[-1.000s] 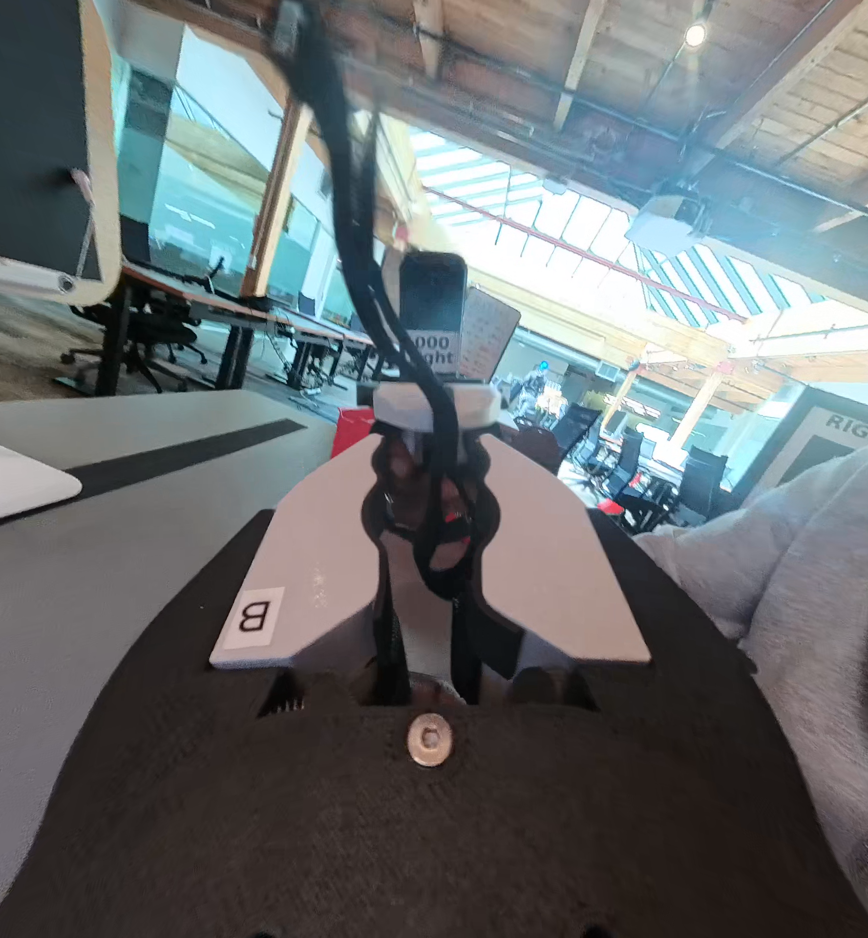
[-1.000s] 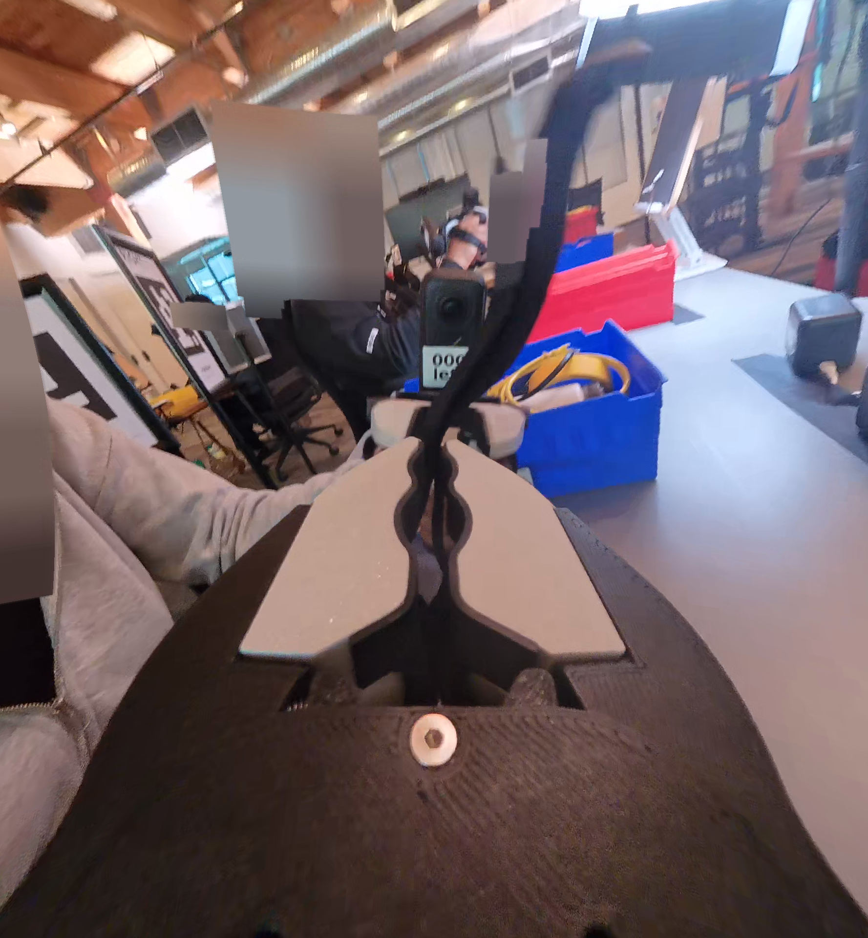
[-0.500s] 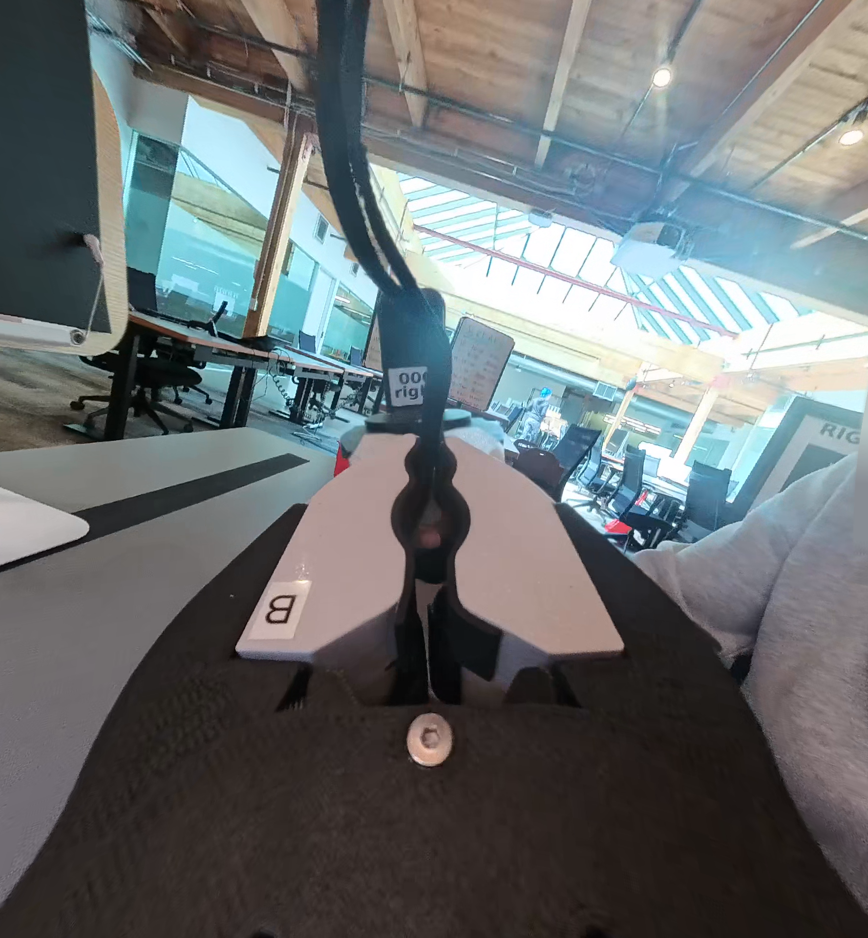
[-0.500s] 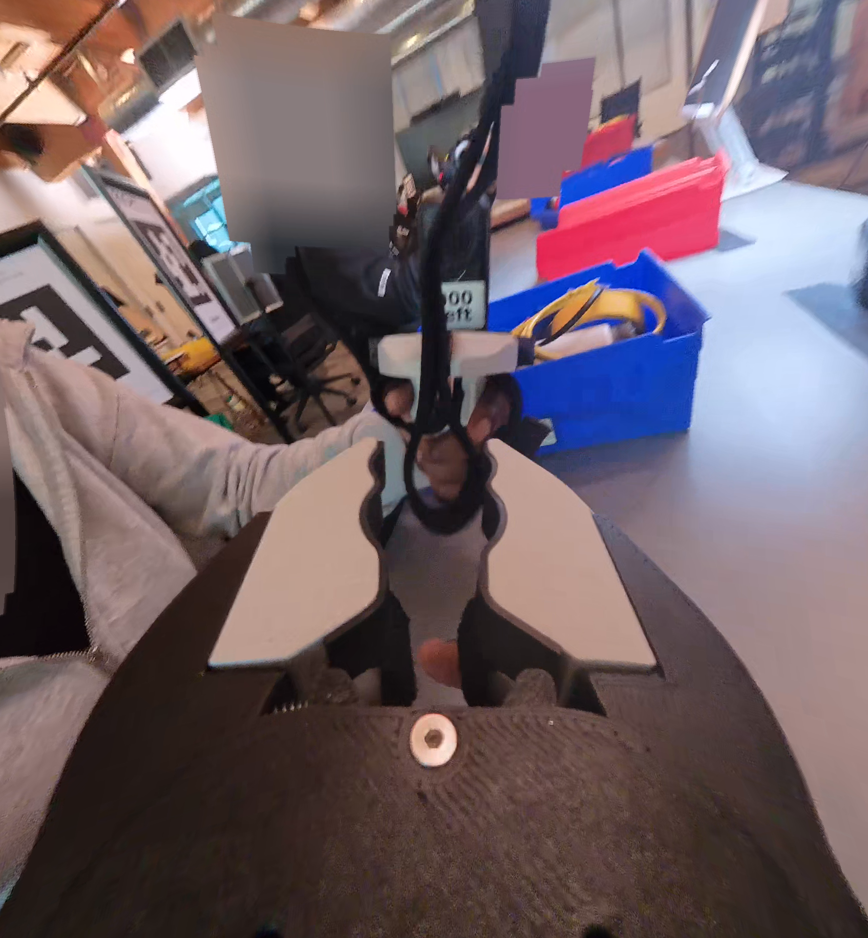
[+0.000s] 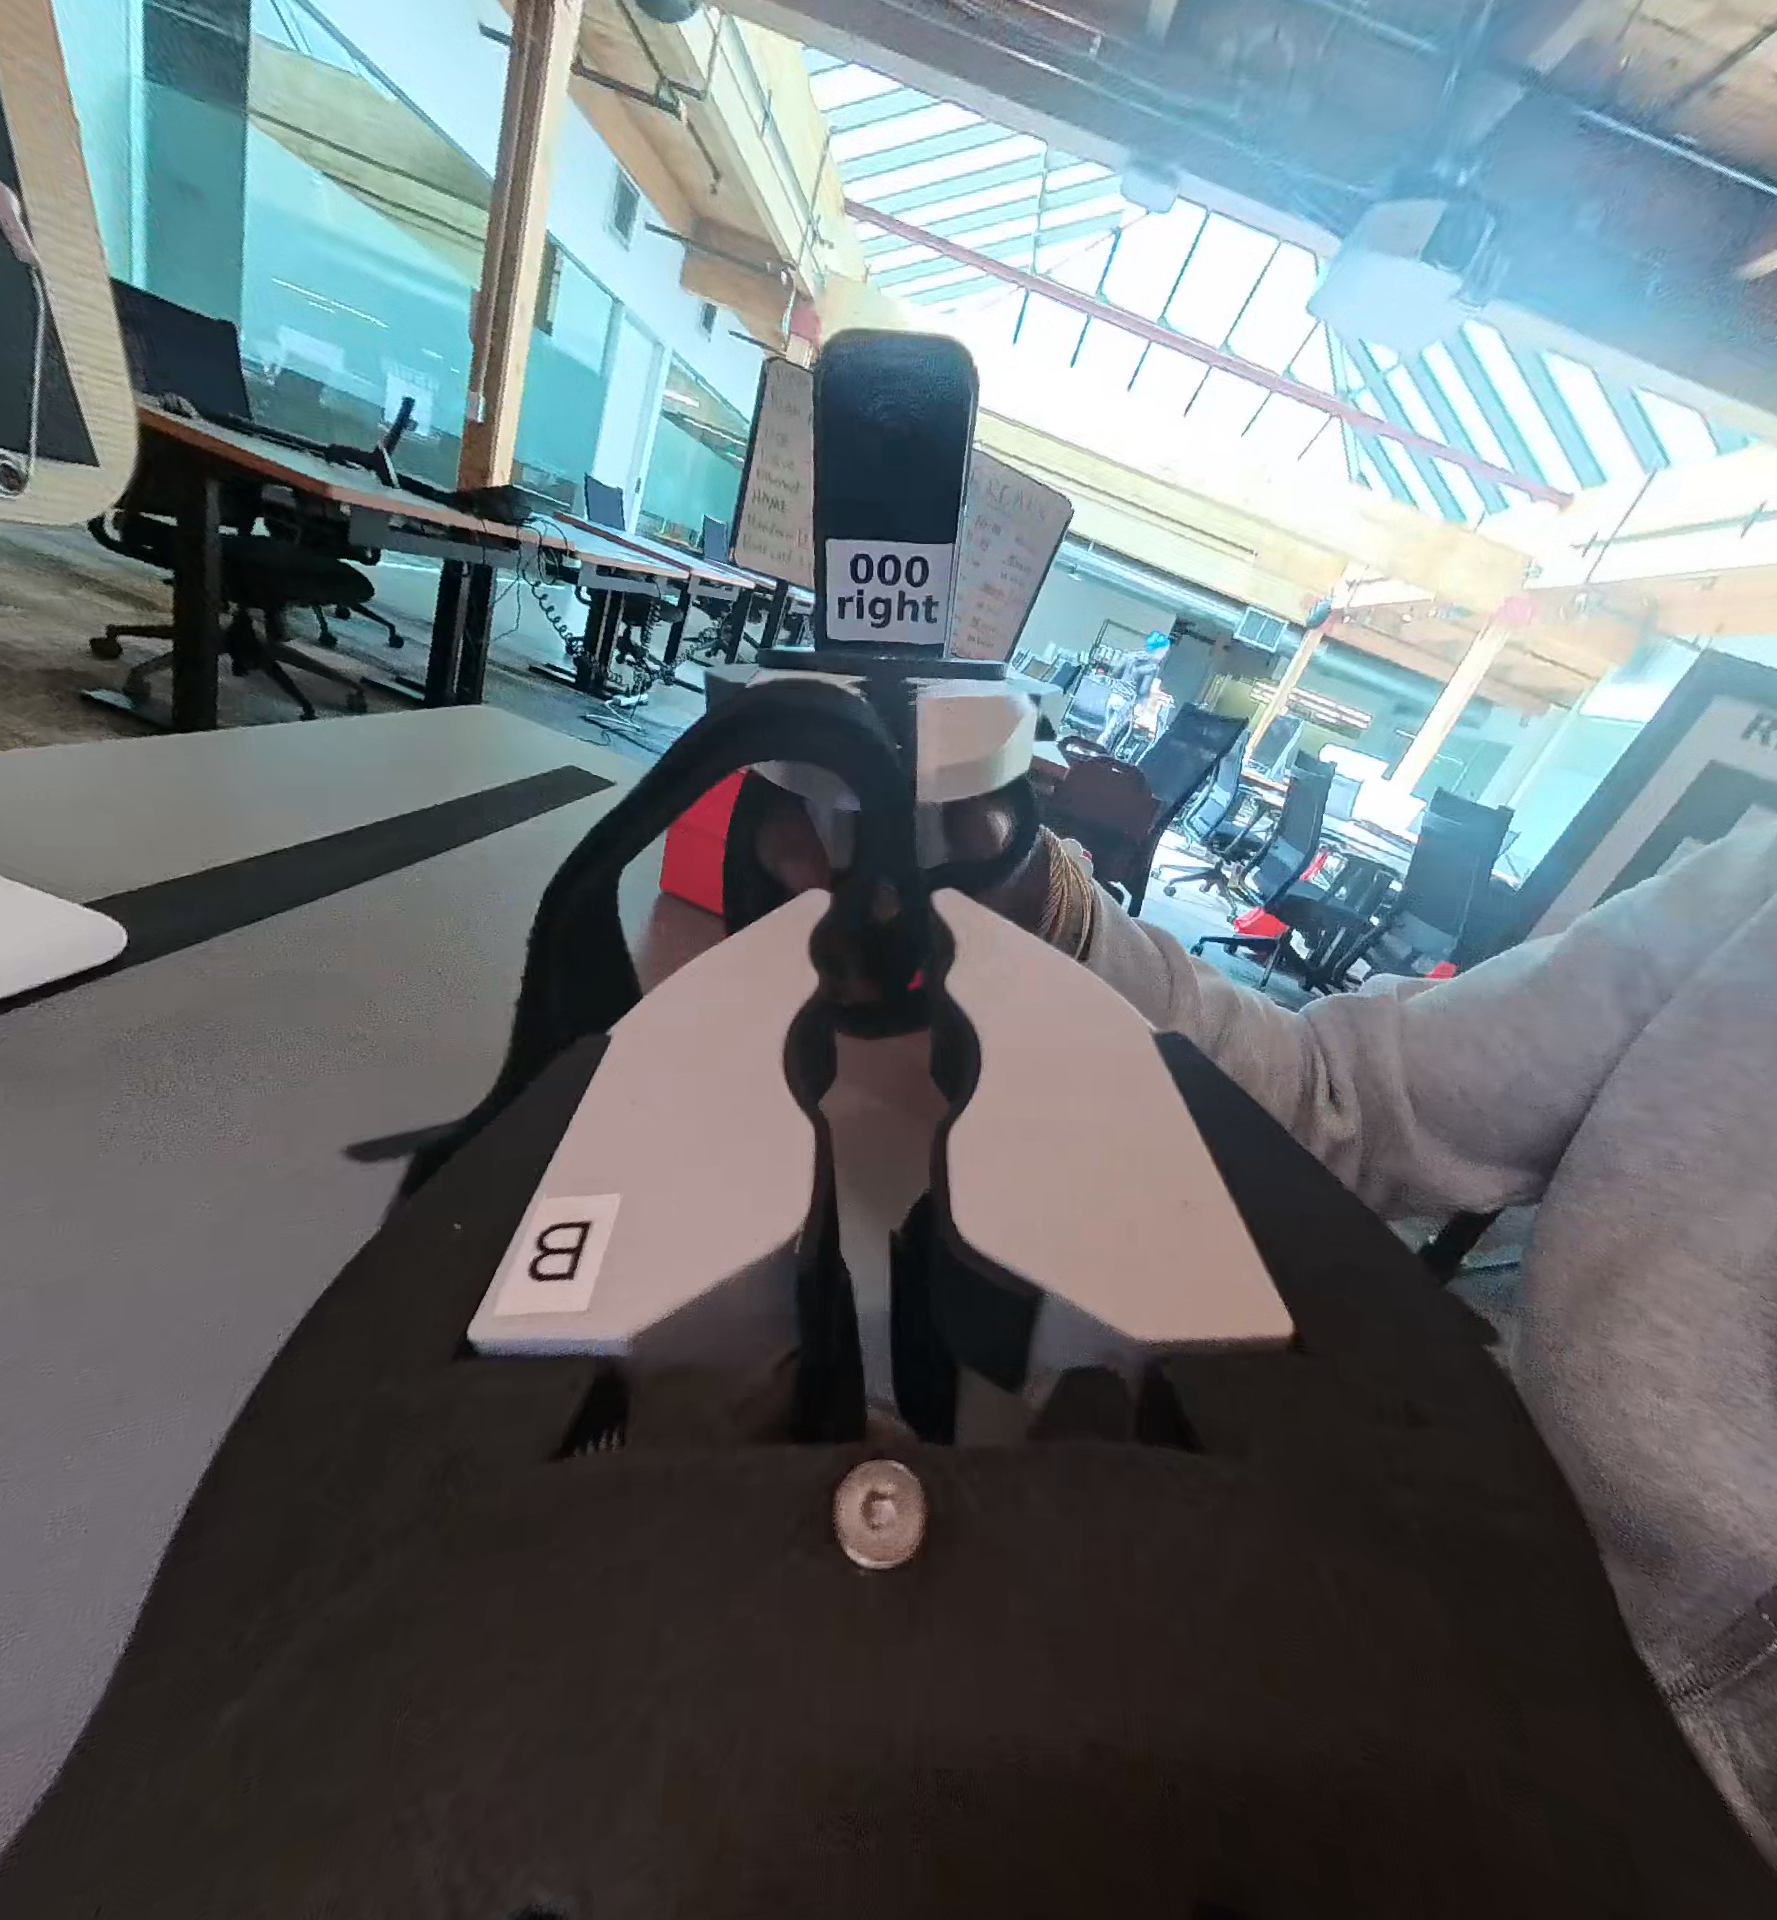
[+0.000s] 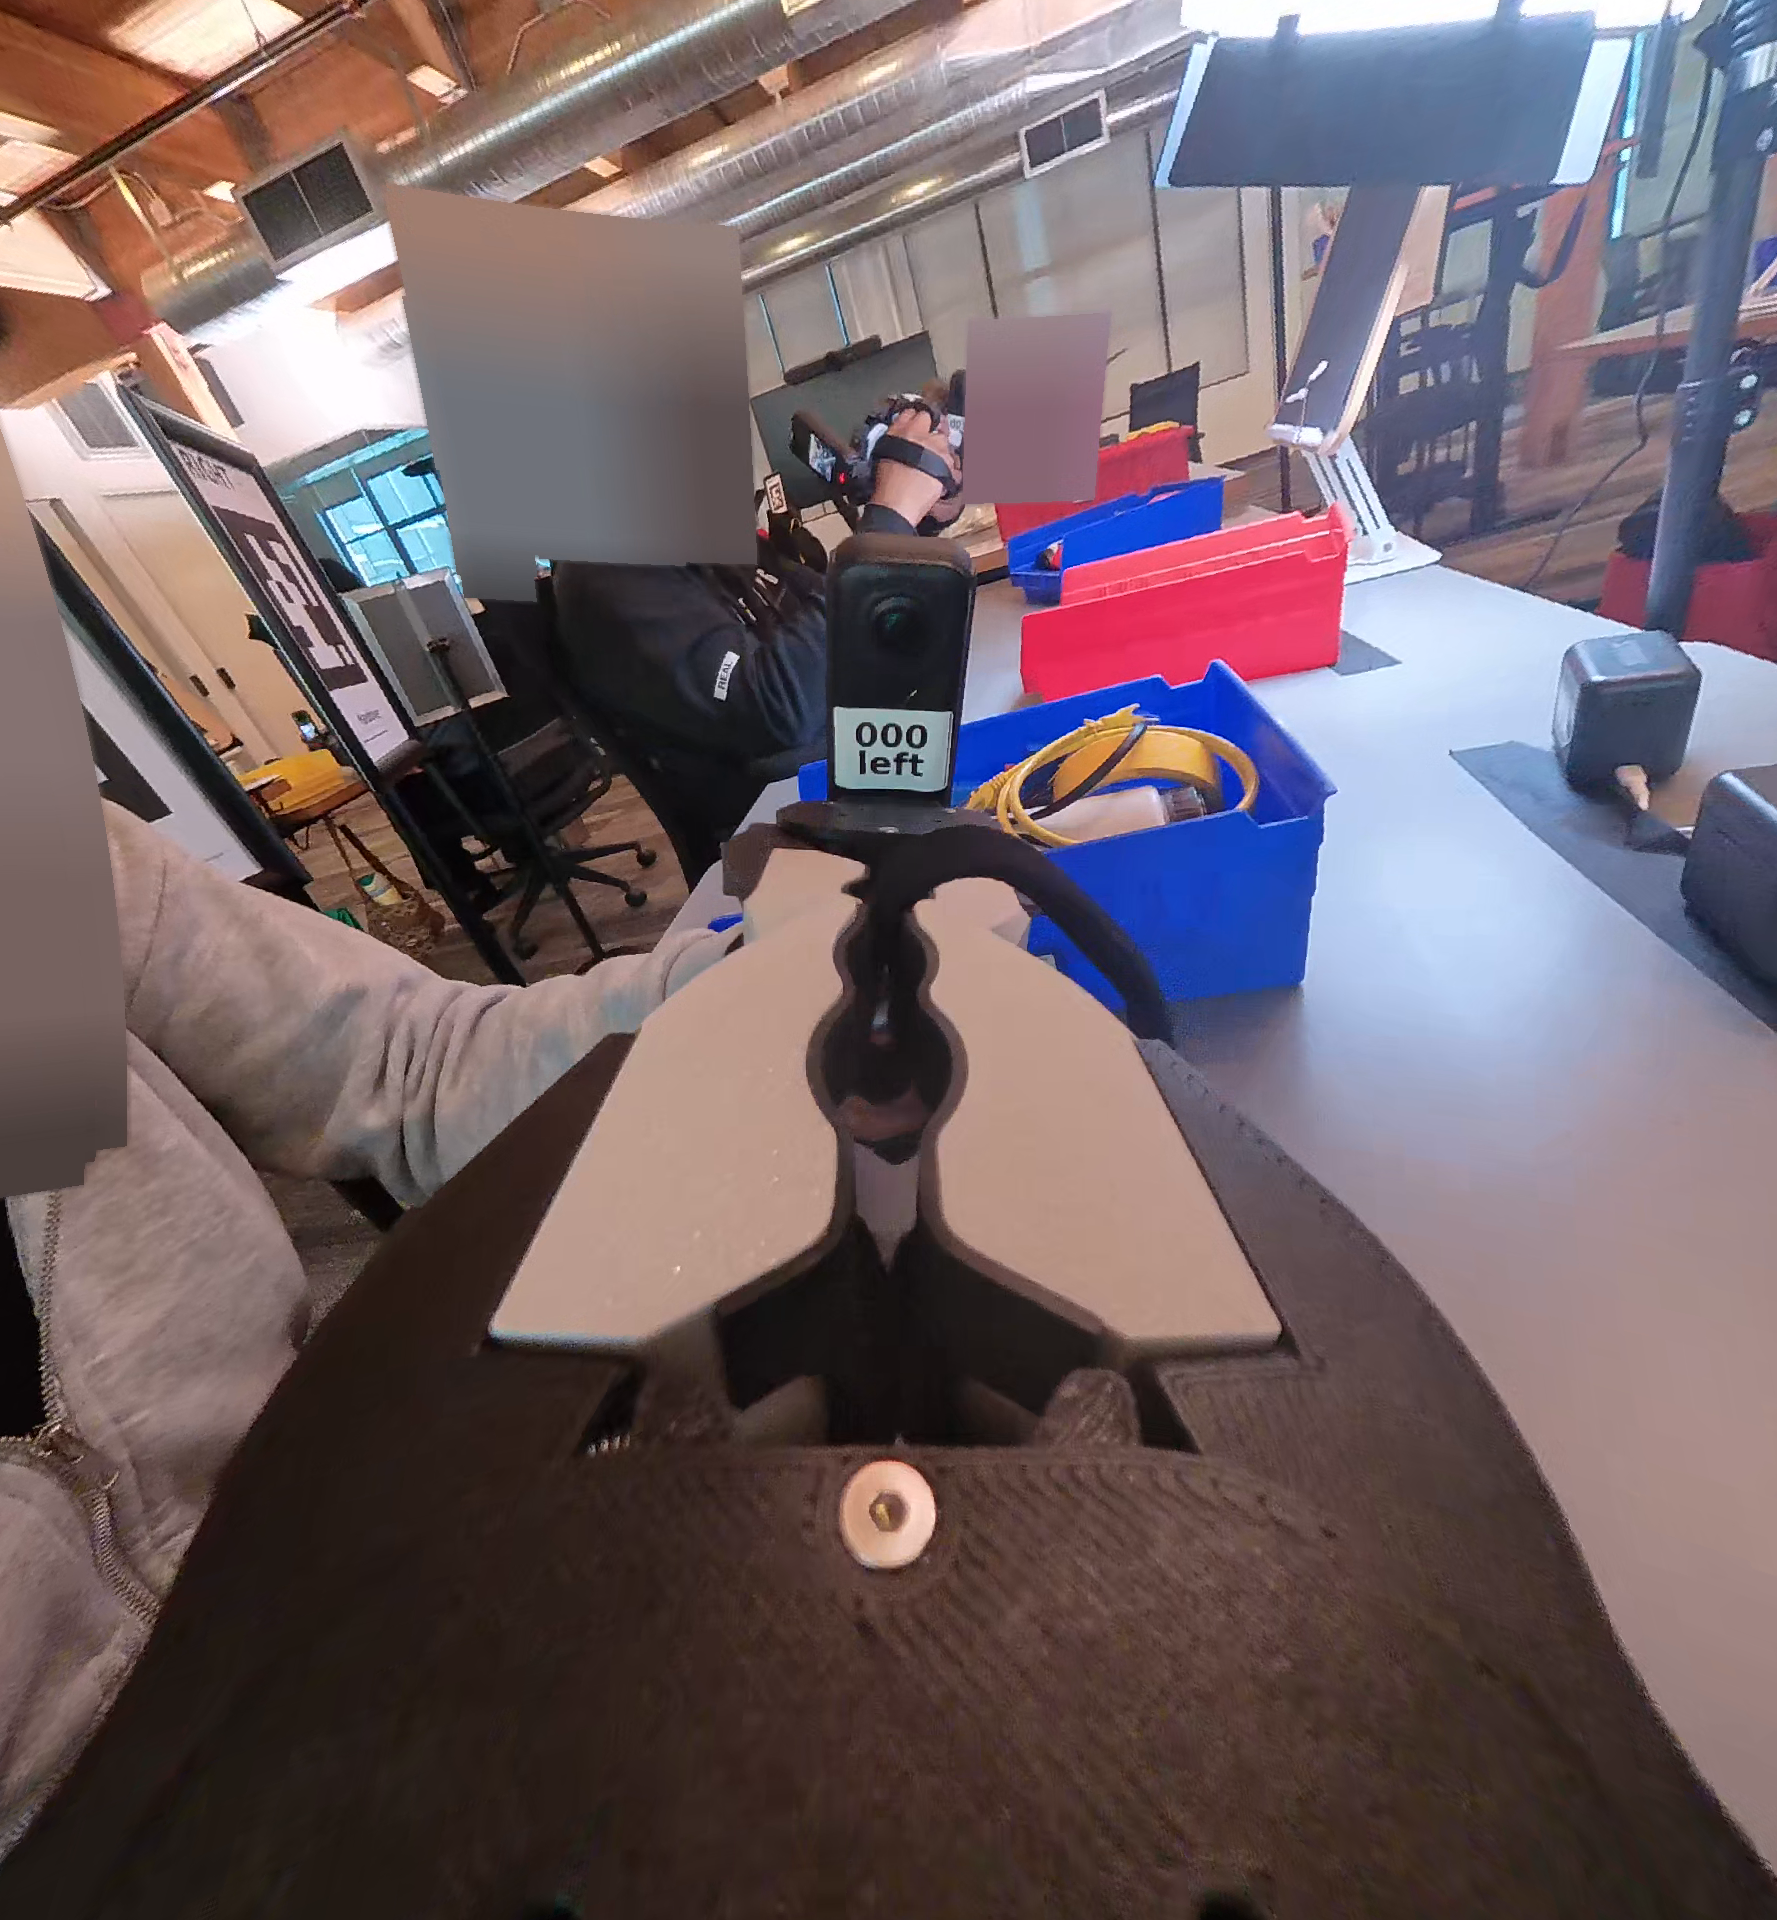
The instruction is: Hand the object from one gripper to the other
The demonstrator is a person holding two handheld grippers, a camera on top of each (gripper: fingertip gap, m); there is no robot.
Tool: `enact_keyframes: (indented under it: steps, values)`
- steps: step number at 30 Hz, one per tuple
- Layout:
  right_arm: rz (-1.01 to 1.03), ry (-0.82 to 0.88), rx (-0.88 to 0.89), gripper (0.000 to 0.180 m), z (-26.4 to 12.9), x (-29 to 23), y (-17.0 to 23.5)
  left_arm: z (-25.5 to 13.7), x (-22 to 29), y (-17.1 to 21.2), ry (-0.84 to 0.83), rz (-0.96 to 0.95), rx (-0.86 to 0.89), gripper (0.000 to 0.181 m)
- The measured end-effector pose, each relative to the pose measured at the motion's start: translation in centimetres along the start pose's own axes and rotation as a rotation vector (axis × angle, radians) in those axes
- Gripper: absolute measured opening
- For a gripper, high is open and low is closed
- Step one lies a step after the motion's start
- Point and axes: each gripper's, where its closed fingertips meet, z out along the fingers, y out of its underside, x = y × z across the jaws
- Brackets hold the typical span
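Note:
A black strap runs between my two grippers, which face each other tip to tip above the grey table (image 5: 188, 1091). My left gripper (image 5: 881, 909) has the strap (image 5: 572, 935) between its fingertips, with its jaws close together. The strap arcs left and droops, its loose end hanging over the table. My right gripper (image 6: 884, 920) is shut on the same strap (image 6: 1107, 935), which loops out to the right. Each view shows the other gripper's black camera (image 5: 889, 447) (image 6: 899, 644) just beyond the tips. The strap's pinched middle is mostly hidden.
A blue bin (image 6: 1175, 925) of yellow cables and a red bin (image 6: 1175, 623) stand on the table behind the grippers. Two dark boxes (image 6: 1627, 707) (image 6: 1767, 873) sit at the right. Grey sleeves (image 5: 1383, 1091) come in from the side. A person in black sits beyond the table edge. My two grippers' fingertips are within a few centimetres of each other.
The right gripper was shut on the strap, opened half a second ago, and has shut on it again. The left gripper closed on the strap; its jaws now stand slightly wider. The strap swung down.

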Motion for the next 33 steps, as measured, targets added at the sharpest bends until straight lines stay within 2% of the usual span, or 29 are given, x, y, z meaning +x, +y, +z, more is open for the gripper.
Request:
enact_keyframes:
  steps: [2, 3, 4, 5, 7, 11, 13, 16, 19, 21, 24, 33]
  values:
    - [-0.021, -0.005, 0.007, 0.007, 0.0, -0.2, -0.2, -0.2, 0.2, -0.4, 0.018, -0.016, 0.021, 0.007]
    - [-0.052, -0.002, 0.013, 0.015, 0.0, -0.3, -0.4, -0.3, 0.2, -0.7, 0.027, -0.036, 0.040, 0.007]
    - [-0.110, 0.003, 0.020, 0.032, 0.0, -0.5, -0.6, -0.6, 0.1, -1.2, 0.028, -0.063, 0.069, 0.006]
    - [-0.204, 0.007, 0.027, 0.046, -0.1, -0.8, -0.8, -0.8, 0.1, -1.7, 0.036, -0.089, 0.100, 0.006]
    - [-0.522, 0.071, 0.011, 0.057, -0.4, -1.3, -0.7, -1.5, -0.1, -2.4, 0.057, -0.145, 0.148, 0.006]
    - [-1.362, 0.388, -0.151, 0.042, -0.7, -0.9, -0.2, -2.0, -0.4, -2.8, 0.085, -0.240, 0.183, 0.006]
    - [-1.566, 0.460, -0.323, 0.039, -0.1, -0.2, 0.8, -2.0, -0.2, -2.9, 0.112, -0.279, 0.193, 0.006]
    - [-1.792, 0.536, -0.370, 0.032, 0.7, -0.5, 0.9, -1.9, 0.0, -2.9, 0.141, -0.312, 0.192, 0.006]
    - [-1.930, 0.609, -0.401, 0.027, 0.8, -0.2, 0.7, -1.7, 0.3, -2.7, 0.151, -0.316, 0.176, 0.006]
    - [-1.954, 0.625, -0.393, 0.022, 0.9, -0.3, 0.6, -1.6, 0.4, -2.6, 0.159, -0.322, 0.171, 0.006]
    - [-1.973, 0.637, -0.407, 0.013, 0.9, -0.1, 0.7, -1.5, 0.3, -2.4, 0.154, -0.327, 0.161, 0.006]
    - [-1.906, 0.618, -0.419, 0.007, 0.8, 0.0, 0.7, -1.5, 0.3, -2.4, 0.165, -0.352, 0.164, 0.009]
